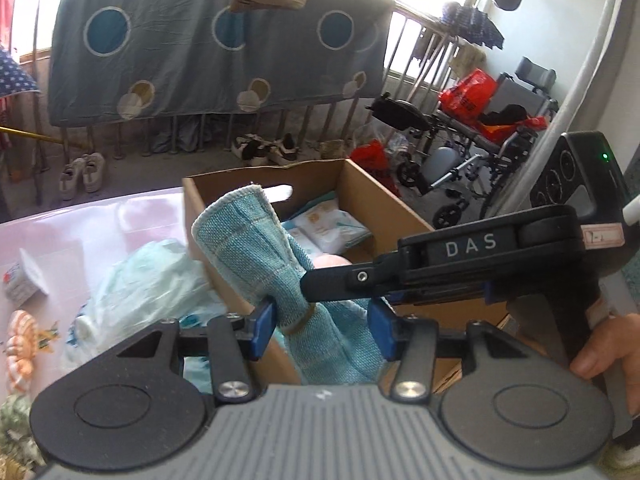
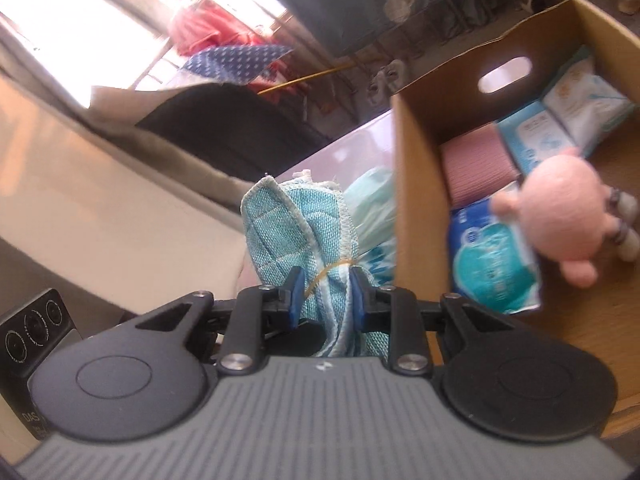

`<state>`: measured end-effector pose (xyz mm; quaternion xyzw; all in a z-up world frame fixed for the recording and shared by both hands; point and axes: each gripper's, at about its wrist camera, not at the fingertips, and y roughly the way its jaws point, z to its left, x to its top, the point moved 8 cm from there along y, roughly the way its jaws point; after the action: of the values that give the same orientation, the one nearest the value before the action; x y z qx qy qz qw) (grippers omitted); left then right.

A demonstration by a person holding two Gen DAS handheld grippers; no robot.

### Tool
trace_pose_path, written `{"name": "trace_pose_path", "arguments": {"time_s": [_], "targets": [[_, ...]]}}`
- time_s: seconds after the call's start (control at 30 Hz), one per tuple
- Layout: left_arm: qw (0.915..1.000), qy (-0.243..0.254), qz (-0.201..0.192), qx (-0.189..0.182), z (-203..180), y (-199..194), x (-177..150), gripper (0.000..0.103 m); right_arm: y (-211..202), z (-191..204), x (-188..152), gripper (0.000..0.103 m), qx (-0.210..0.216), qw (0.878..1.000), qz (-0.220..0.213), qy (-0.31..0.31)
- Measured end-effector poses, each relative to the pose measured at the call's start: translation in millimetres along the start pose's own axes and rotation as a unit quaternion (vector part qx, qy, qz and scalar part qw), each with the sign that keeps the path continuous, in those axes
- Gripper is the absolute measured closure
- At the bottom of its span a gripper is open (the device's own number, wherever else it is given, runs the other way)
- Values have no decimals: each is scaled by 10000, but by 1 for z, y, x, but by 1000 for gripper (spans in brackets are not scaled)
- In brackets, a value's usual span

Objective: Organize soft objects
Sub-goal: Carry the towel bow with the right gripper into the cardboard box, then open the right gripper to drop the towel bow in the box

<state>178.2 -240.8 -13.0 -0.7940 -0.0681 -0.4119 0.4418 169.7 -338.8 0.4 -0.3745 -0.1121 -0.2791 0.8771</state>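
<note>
A rolled teal woven cloth (image 1: 256,248) bound by a rubber band stands between the blue pads of my left gripper (image 1: 322,326), whose jaws are open wide around it, the right pad apart from the cloth. My right gripper (image 2: 325,292) is shut on the same cloth (image 2: 288,232) at the band; its fingers (image 1: 352,278) reach in from the right in the left wrist view. Just behind stands an open cardboard box (image 1: 360,188), also in the right wrist view (image 2: 416,160), holding wipe packs (image 2: 560,112), a pink roll (image 2: 476,164) and a pink plush toy (image 2: 564,208).
The pink tabletop (image 1: 80,232) carries a pale green plastic bag (image 1: 148,280), a small white box (image 1: 24,280) and an orange-white soft item (image 1: 20,344). Beyond are a railing with a hung blue blanket (image 1: 200,48), shoes and a wheelchair (image 1: 480,136).
</note>
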Motion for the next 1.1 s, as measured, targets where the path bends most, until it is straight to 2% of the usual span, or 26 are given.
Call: {"name": "trace_pose_path", "arguments": {"time_s": [0.23,0.3,0.33,0.43,0.5,0.73,0.9,1.03,1.1], "targets": [[9981,346,270,-434,-60,88,31,52,-56,-91,42,80,-633,9954,-623,349],[9967,503,400,-494,-71,110,32,45,-68,-111,54,78,-846,9924,-821,355],[9961,563,505,-463,-74,122,30,39,-72,-123,60,78,-973,9904,-920,339],[9945,554,830,-324,-69,148,20,38,-74,-155,71,78,-1335,9847,-1053,377],[9940,486,937,-273,-61,154,13,38,-74,-175,71,78,-1363,9831,-1089,554],[9959,296,841,-119,-33,133,12,38,-69,-197,56,78,-1337,9821,-1065,786],[9978,195,621,106,-18,96,16,38,-75,-173,46,76,-1137,9841,-1139,751],[9987,148,378,303,-4,57,11,32,-81,-141,36,58,-884,9871,-1171,642],[9988,88,243,412,7,35,7,29,-82,-121,29,55,-749,9888,-1157,569]]}}
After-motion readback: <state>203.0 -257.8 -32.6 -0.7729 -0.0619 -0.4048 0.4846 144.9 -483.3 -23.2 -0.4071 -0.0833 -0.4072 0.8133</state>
